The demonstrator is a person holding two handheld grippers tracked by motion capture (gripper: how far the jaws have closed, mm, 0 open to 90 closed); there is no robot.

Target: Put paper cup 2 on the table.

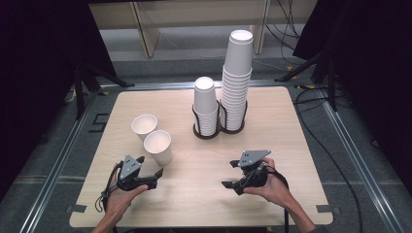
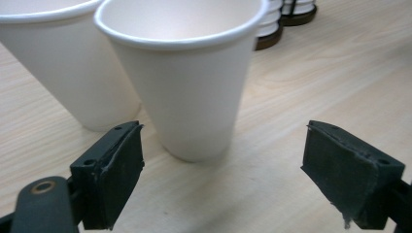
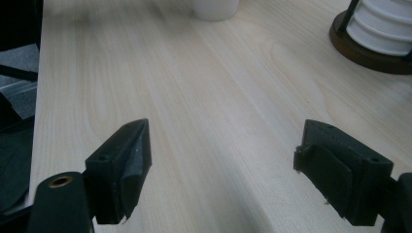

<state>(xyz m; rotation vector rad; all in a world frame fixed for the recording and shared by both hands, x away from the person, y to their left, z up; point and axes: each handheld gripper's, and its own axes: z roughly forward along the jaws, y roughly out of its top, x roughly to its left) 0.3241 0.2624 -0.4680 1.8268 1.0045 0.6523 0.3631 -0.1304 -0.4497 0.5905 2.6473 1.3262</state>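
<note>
Two white paper cups stand upright and side by side at the table's left: the nearer cup (image 1: 158, 145) (image 2: 189, 82) and the farther cup (image 1: 144, 125) (image 2: 53, 63). My left gripper (image 1: 151, 166) (image 2: 223, 170) lies just in front of the nearer cup, open, its jaws wide apart and holding nothing; the cup stands beyond the fingertips, not between them. My right gripper (image 1: 229, 174) (image 3: 221, 170) rests open over bare wood at the front right, pointing left. A cup's bottom (image 3: 216, 8) shows far ahead of it.
At the table's (image 1: 272, 145) middle back, a dark wire holder (image 1: 206, 133) (image 3: 369, 53) carries a short stack of upside-down cups (image 1: 205, 107) and a tall stack (image 1: 237, 77). Dark stands, cables and a wooden frame surround the table.
</note>
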